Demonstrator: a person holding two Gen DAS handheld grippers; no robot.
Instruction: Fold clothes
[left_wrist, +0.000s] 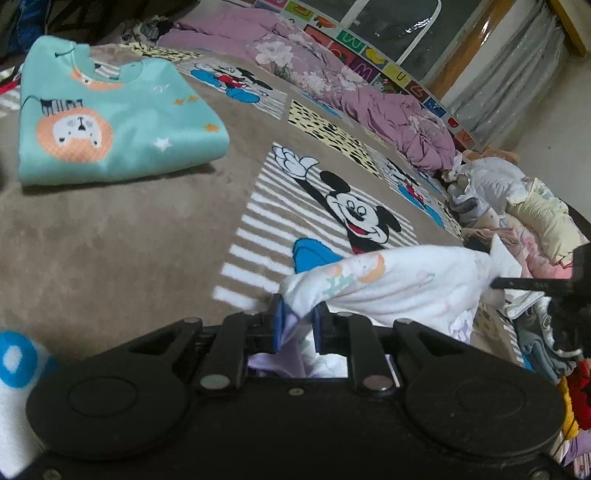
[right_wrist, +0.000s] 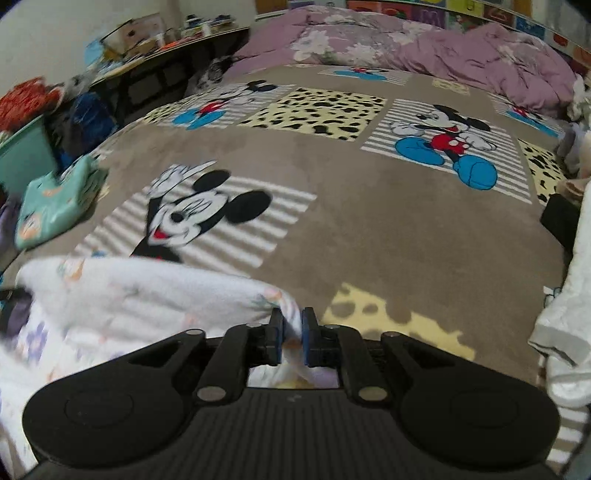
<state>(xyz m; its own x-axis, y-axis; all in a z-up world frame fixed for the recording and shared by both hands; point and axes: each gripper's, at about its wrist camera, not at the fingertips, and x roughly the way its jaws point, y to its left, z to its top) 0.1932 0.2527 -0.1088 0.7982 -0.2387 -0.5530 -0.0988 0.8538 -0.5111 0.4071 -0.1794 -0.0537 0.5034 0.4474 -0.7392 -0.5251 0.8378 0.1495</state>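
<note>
A white garment with pastel prints (left_wrist: 399, 284) hangs stretched between both grippers above a brown cartoon-mouse blanket (left_wrist: 129, 229). My left gripper (left_wrist: 298, 317) is shut on one end of it, cloth bunched between the blue pads. In the right wrist view the same white garment (right_wrist: 147, 295) runs off to the left, and my right gripper (right_wrist: 292, 328) is shut on its other corner. The right gripper (left_wrist: 565, 288) shows as a dark shape at the right edge of the left wrist view. A folded teal sweatshirt with a lion print (left_wrist: 110, 122) lies flat on the blanket, far left (right_wrist: 55, 203).
A crumpled purple floral duvet (left_wrist: 332, 70) lies along the far side of the bed. A heap of unfolded clothes (left_wrist: 517, 206) sits at the right; white cloth (right_wrist: 569, 314) hangs at the right edge. A cluttered desk (right_wrist: 155, 48) and teal bin (right_wrist: 26, 155) stand left.
</note>
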